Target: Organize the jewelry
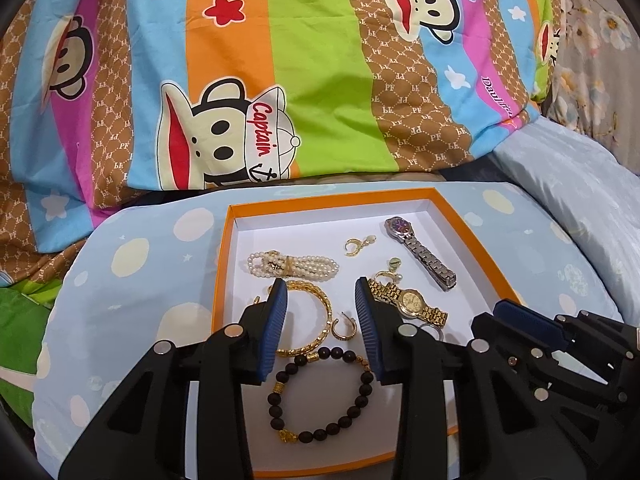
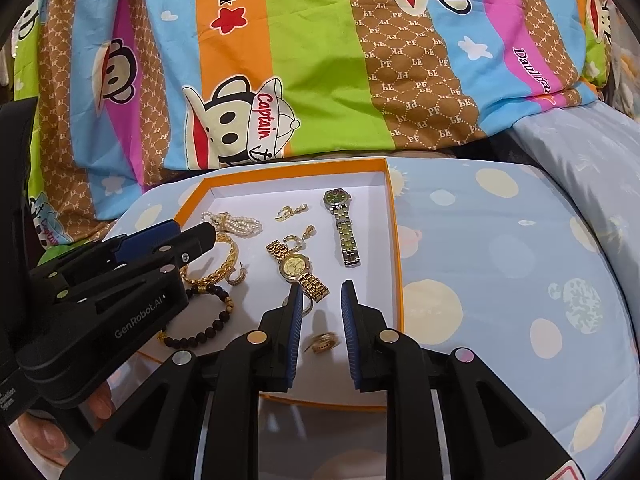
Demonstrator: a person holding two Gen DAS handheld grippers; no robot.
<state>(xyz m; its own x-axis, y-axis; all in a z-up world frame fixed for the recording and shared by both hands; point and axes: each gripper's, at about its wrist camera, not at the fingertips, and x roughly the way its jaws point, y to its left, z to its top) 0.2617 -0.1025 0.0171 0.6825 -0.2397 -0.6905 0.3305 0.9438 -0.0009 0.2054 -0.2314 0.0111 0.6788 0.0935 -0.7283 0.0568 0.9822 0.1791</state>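
In the orange-rimmed box (image 1: 224, 264) the jewelry lies loose on the white floor. Seen from the left wrist, a dark bead bracelet (image 1: 320, 396) sits at 6 o'clock. Just beyond it are a gold bangle (image 1: 320, 308) and a small hoop earring (image 1: 343, 328), which lies inside the bangle's curve. A pearl bracelet (image 1: 294, 266) lies at 11 o'clock. A gold watch (image 1: 412, 300) is at 3 o'clock and a silver watch (image 1: 420, 248) lies slantwise at 1 o'clock. A small gold charm (image 1: 356, 246) rests near 12, and another (image 1: 390, 270) just beside the gold watch's strap.

The left claw (image 1: 320, 284) hangs over the bangle and hoop earring with its blue pads moderately wide, gripping nothing. The right claw (image 2: 322, 285) points into the box's near right corner at 5 o'clock. Its pads are drawn nearly together and only a narrow gap is left between them. A gold ring (image 2: 322, 344) shows in that gap, though whether the pads touch it cannot be told.

The box rests on a counter (image 1: 140, 280) covered in pale blue planet print. Striped cartoon-monkey bedding (image 1: 320, 60) is heaped behind it at 12 o'clock.
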